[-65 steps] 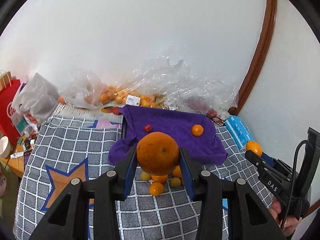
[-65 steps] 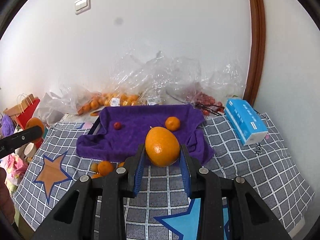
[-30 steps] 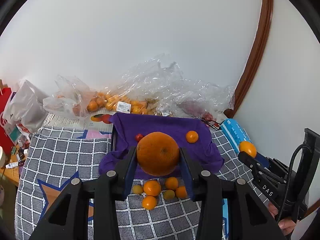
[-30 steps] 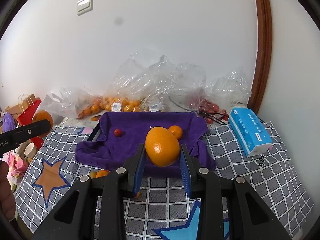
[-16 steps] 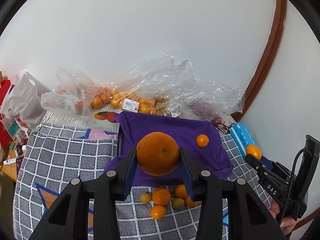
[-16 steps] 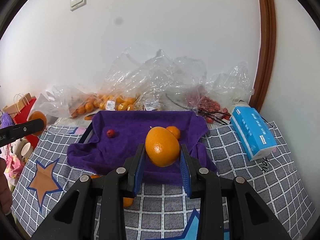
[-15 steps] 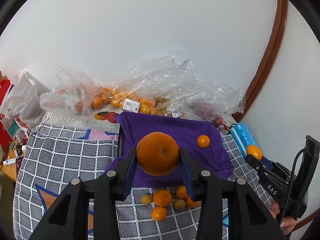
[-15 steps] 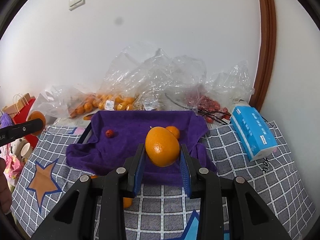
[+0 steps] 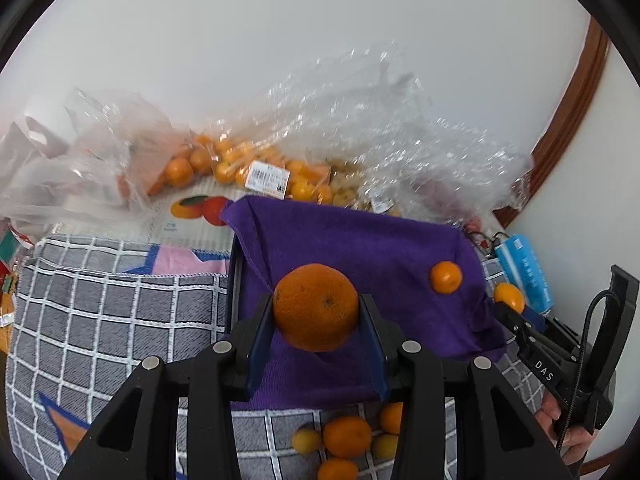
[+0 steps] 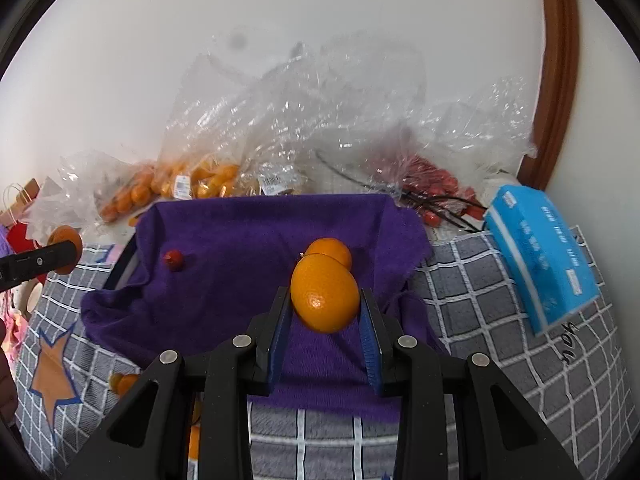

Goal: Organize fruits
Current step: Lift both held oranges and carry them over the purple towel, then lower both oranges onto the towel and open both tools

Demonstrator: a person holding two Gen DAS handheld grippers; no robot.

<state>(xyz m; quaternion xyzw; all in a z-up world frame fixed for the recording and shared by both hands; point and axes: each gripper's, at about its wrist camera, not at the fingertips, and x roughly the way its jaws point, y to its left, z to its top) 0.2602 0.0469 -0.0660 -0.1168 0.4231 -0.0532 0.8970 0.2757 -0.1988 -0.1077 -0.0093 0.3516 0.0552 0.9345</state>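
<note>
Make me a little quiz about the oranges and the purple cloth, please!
1. True or false: the left gripper holds an orange.
2. What lies on the purple cloth already? A) small orange and tiny red fruit B) banana C) nothing
3. What colour is the tissue pack?

Key: 1 true; 2 A; 3 blue.

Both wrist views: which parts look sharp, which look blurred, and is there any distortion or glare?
Left wrist view: the held orange and left gripper are sharp; the plastic bags behind are smeared. Right wrist view: the right gripper and its orange are crisp; the bags are softer, with white glints. Both views: fisheye bending curves the door frame, and the corners are black.
</note>
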